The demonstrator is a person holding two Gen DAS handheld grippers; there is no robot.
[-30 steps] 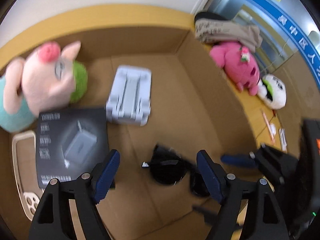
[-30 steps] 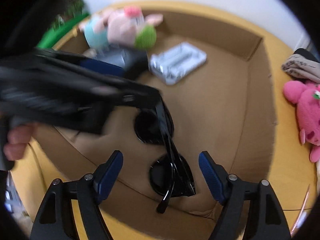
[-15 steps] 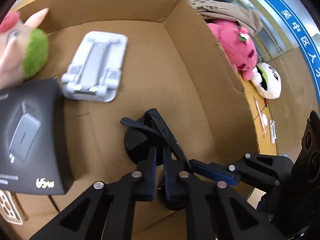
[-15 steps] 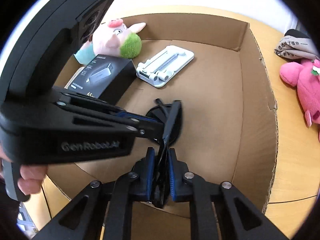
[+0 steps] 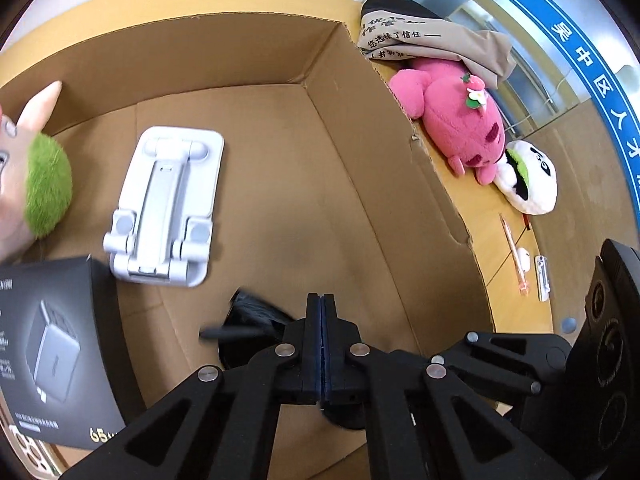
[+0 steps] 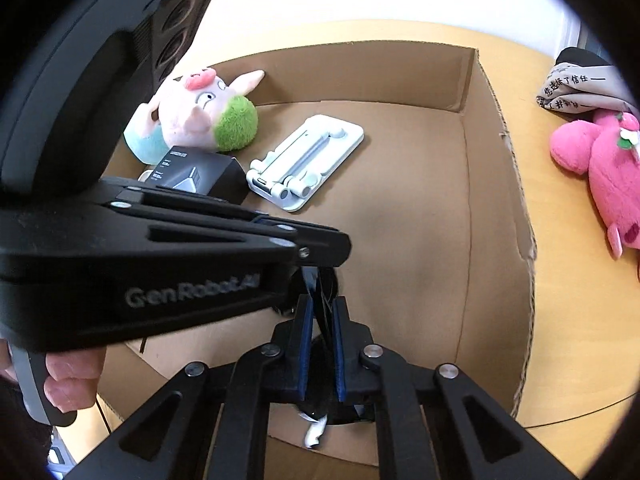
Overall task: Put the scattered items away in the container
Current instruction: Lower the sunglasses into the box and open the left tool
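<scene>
The black sunglasses (image 5: 248, 320) sit low inside the open cardboard box (image 5: 256, 48), mostly hidden behind my grippers. My right gripper (image 6: 321, 308) is shut on the sunglasses (image 6: 320, 292), the frame pinched between its blue pads. My left gripper (image 5: 321, 300) is shut, pads pressed flat together, right above the sunglasses; in the right wrist view its tip (image 6: 320, 246) meets the frame, and whether it pinches a part of it I cannot tell.
In the box lie a white folding phone stand (image 5: 168, 204), a black charger box (image 5: 56, 352) and a pig plush (image 6: 200, 116). Outside on the yellow table are a pink plush (image 5: 460, 128), a panda plush (image 5: 528, 176), a printed cloth (image 5: 432, 40) and pens (image 5: 516, 256).
Both grippers went from open to shut around the sunglasses, which shifted lower and nearer the box's front wall. The left gripper's pads closed fully together.
</scene>
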